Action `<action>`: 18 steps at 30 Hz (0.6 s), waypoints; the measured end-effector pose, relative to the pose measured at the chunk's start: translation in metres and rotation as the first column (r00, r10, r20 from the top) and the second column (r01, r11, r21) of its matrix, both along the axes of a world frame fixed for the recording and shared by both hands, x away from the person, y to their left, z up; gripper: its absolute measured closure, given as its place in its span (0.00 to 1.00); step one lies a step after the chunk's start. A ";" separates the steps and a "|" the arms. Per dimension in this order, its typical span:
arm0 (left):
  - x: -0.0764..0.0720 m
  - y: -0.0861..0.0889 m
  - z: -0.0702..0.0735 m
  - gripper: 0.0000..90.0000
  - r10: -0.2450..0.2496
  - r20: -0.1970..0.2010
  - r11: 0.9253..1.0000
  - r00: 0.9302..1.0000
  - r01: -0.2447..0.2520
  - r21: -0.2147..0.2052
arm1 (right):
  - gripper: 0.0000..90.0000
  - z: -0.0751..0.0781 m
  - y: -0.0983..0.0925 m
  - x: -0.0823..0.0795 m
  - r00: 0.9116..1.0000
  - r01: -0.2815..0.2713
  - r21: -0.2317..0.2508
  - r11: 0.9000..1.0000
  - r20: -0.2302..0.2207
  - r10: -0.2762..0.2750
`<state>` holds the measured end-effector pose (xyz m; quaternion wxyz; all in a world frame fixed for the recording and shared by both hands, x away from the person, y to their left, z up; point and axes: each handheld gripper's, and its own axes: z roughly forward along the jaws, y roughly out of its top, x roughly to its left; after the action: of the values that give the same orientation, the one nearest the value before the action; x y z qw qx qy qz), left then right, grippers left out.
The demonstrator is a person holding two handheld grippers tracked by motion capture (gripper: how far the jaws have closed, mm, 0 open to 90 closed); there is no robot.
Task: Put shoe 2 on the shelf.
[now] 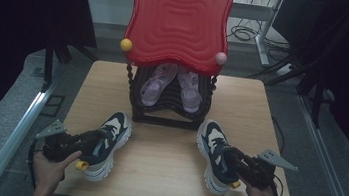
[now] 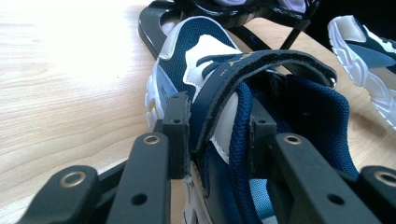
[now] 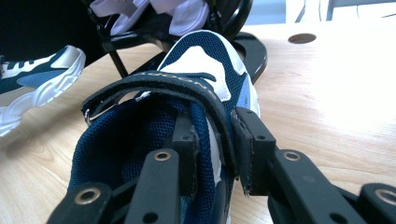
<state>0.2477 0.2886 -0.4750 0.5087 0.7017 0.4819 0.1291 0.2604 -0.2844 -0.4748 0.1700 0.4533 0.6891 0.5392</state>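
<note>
left tool (image 1: 87, 143): black, grey three-cornered plate, yellow tip | right tool (image 1: 228, 157): black, grey plate, screw holes

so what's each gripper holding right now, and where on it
Each holds a navy and white sneaker by the side wall of its opening. The left gripper clamps the left sneaker; the right gripper clamps the right sneaker.

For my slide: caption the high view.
Left gripper and right gripper each grip a navy sneaker before the shoe rack.
</note>
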 end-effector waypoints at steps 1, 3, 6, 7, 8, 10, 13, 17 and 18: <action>0.000 0.001 0.000 0.76 0.002 0.002 1.000 1.000 -0.002 -0.001 | 0.80 0.000 -0.001 0.000 1.000 0.001 0.001 1.000 0.003 -0.001; 0.000 0.002 0.001 0.76 0.007 0.006 1.000 1.000 -0.007 -0.005 | 0.80 0.001 -0.003 -0.001 1.000 0.009 0.011 1.000 0.015 -0.009; -0.001 0.005 0.002 0.76 0.014 0.011 1.000 1.000 -0.014 -0.011 | 0.80 0.002 -0.005 -0.002 0.999 0.023 0.028 0.999 0.033 -0.024; -0.001 0.006 0.002 0.76 0.016 0.013 1.000 1.000 -0.016 -0.016 | 0.80 0.003 -0.006 -0.002 0.999 0.028 0.032 0.999 0.039 -0.029; 0.000 0.006 0.002 0.76 0.020 0.016 1.000 1.000 -0.019 -0.022 | 0.80 0.003 -0.007 -0.002 0.998 0.034 0.041 0.999 0.047 -0.036; 0.000 0.008 0.003 0.76 0.022 0.017 0.999 1.000 -0.022 -0.027 | 0.80 0.004 -0.009 -0.002 0.998 0.042 0.051 0.998 0.054 -0.044; 0.001 0.010 0.004 0.76 0.028 0.020 0.999 0.999 -0.027 -0.040 | 0.80 0.004 -0.011 -0.001 0.997 0.050 0.064 0.997 0.061 -0.054; 0.001 0.013 0.008 0.76 0.032 0.030 0.998 0.999 -0.031 -0.050 | 0.80 0.006 -0.014 0.000 0.995 0.060 0.078 0.995 0.071 -0.066; 0.002 0.013 0.010 0.76 0.035 0.036 0.998 0.999 -0.033 -0.050 | 0.80 0.006 -0.015 0.000 0.995 0.064 0.081 0.995 0.073 -0.070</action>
<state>0.2492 0.3021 -0.4655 0.5324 0.6779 0.4876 0.1385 0.2602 -0.2989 -0.4683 0.1960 0.4617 0.6449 0.5767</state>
